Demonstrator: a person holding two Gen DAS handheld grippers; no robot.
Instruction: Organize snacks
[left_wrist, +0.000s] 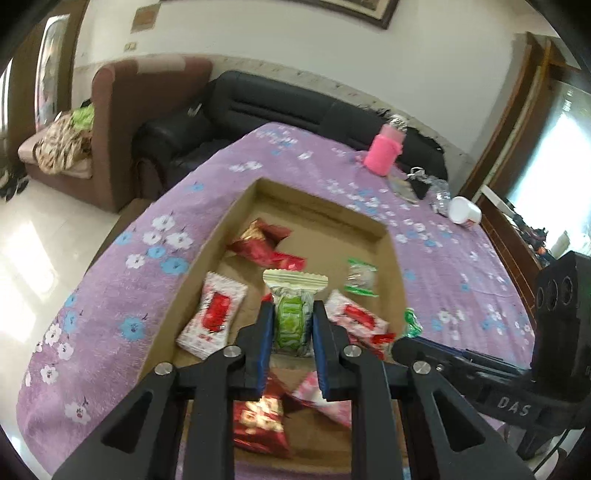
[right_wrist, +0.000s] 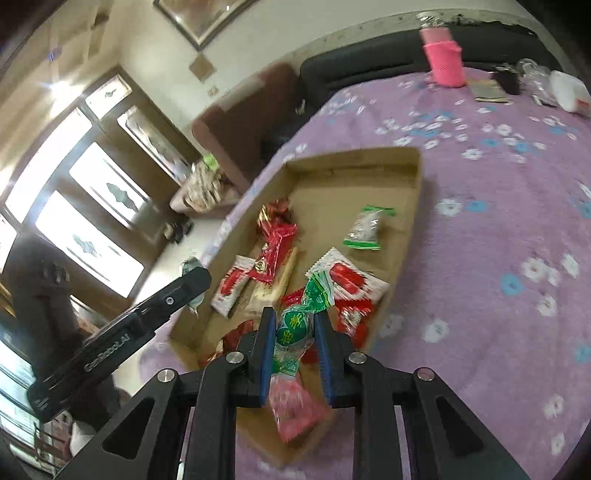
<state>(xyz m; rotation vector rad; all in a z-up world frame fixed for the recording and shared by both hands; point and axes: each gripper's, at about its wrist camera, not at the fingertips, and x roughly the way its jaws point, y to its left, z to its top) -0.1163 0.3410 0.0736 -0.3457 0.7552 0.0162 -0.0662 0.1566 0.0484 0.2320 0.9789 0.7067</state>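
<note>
Between our left claw's pads sat a clamped green snack packet, above the cardboard box; our right claw, nearly closed, pinched a green-wrapped candy.

Red, white and green snack packets lie scattered inside cardboard box.
</note>
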